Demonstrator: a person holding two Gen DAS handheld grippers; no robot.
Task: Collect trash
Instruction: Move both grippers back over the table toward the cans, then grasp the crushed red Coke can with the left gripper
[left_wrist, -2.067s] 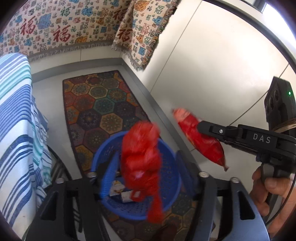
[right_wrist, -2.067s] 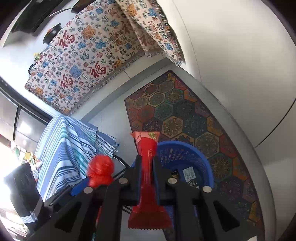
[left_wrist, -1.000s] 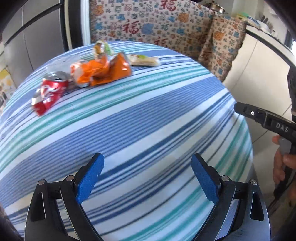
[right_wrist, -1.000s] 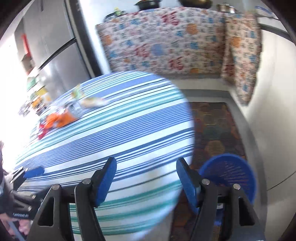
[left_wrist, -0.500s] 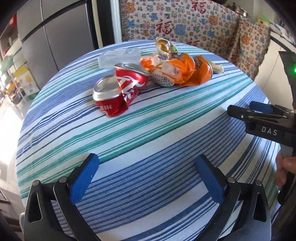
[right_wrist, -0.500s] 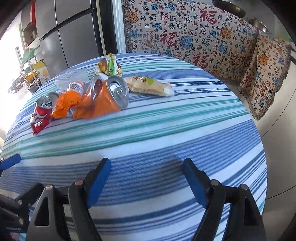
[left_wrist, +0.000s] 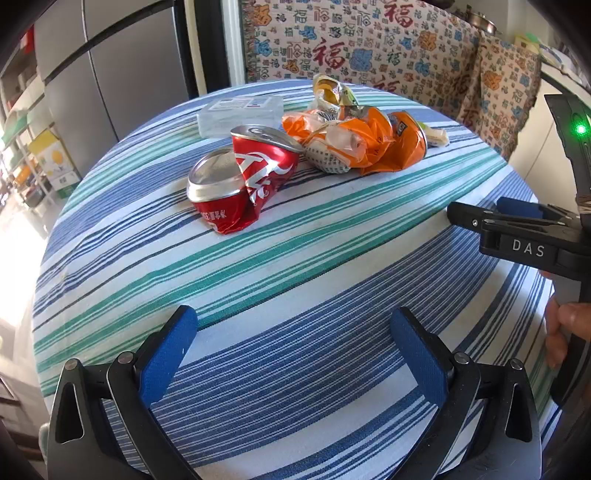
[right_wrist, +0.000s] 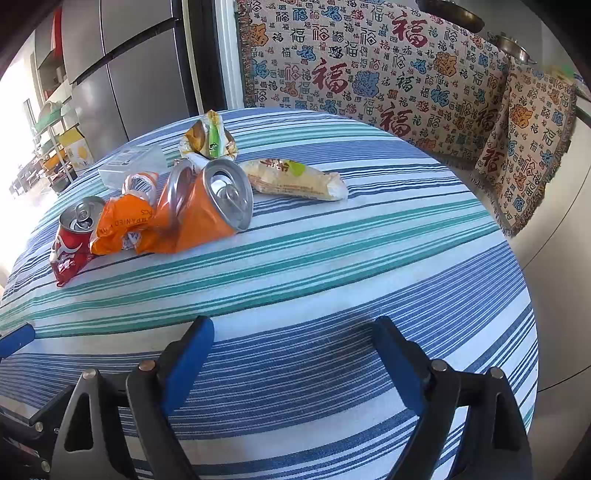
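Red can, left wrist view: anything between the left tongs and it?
Nothing visible. Only bare striped tablecloth lies between the open left tongs and the crushed red can; the orange wrapper sits beyond it.

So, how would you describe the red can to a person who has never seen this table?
Look at the round table with the blue and green striped cloth, at the heap of trash on its far side. The red can lies at the left end of that heap, beside an orange wrapper. It is the only red item, crushed and bent in the middle.
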